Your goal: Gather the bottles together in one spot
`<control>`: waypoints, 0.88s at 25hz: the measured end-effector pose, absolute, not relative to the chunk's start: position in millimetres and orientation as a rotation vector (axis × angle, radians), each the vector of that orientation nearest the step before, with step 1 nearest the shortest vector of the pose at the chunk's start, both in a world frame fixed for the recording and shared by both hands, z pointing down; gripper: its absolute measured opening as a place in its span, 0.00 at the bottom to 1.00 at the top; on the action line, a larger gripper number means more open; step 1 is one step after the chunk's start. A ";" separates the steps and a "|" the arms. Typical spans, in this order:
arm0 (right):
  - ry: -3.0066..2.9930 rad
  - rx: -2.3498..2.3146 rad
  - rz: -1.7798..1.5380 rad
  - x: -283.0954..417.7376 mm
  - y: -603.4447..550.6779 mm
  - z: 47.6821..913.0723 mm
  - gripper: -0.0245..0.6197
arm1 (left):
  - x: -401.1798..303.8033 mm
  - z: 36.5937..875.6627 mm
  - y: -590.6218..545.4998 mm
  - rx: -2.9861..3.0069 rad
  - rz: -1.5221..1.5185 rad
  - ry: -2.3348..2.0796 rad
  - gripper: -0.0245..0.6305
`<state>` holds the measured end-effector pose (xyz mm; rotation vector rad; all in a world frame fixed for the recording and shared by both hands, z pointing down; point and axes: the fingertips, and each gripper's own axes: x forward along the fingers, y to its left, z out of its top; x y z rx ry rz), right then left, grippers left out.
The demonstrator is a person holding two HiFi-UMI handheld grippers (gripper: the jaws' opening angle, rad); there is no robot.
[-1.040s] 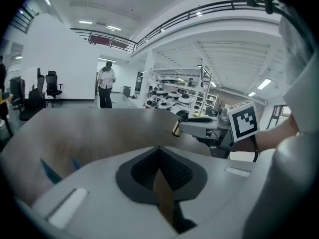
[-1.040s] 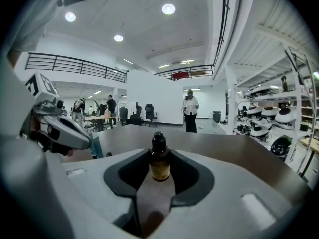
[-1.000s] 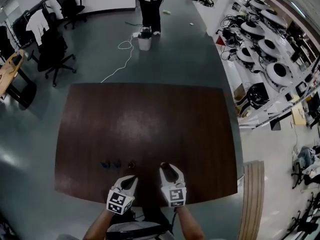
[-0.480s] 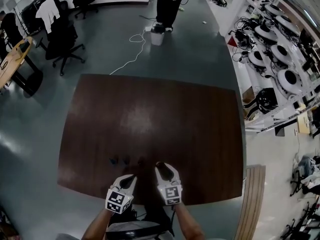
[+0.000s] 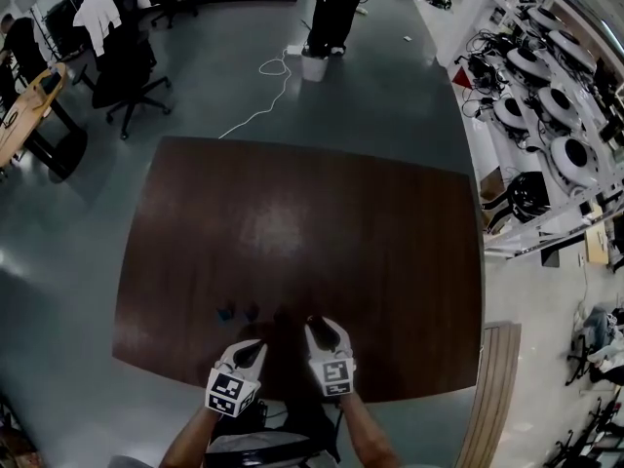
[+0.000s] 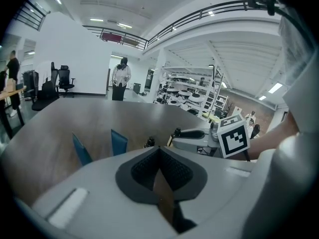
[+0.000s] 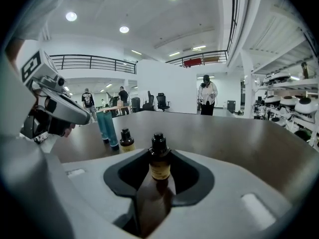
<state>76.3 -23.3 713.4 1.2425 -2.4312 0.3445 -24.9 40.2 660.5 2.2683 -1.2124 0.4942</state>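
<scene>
Your right claw [image 5: 322, 327] has come closer to the row of bottles than it was a second ago, and the gap to them is now small. You have it clamped on a small brown bottle [image 7: 159, 158]. That bottle stands up straight between the two jaws, with a black cap on top and a pale label on its front. It is hard to see if its bottom is on the table [image 5: 292, 213].

Three more bottles stand on the table at 9 o'clock from your right claw, close to the table's near edge. The nearest is a second brown bottle [image 7: 126, 139]. It is near the one you hold but not touching it. Past it, at 10 o'clock in the right gripper view, stand the first blue bottle [image 7: 113, 132] and the other blue bottle [image 7: 103, 123], just beside each other. All three are upright.

Your left claw [image 5: 255, 347] is at 8 o'clock from the right one, just below the blue bottles in the head view. Its jaws are together but for a thin slit, and nothing is between them.

Far off at 12 o'clock a person [image 5: 331, 8] stands on the grey floor past the table. Black office chairs [image 5: 132, 66] are at 10 o'clock, and round white things [image 5: 570, 156] sit at 2 o'clock.
</scene>
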 end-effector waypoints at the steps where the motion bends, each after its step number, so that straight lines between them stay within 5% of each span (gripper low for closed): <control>1: -2.431 1.245 0.347 76.3 -24.0 715.0 0.24 | -25.0 660.9 40.3 2.268 0.493 -1.210 0.04; 22: -2.428 1.270 0.351 79.2 -23.1 724.0 0.24 | -27.6 666.5 36.9 2.261 0.502 -1.200 0.04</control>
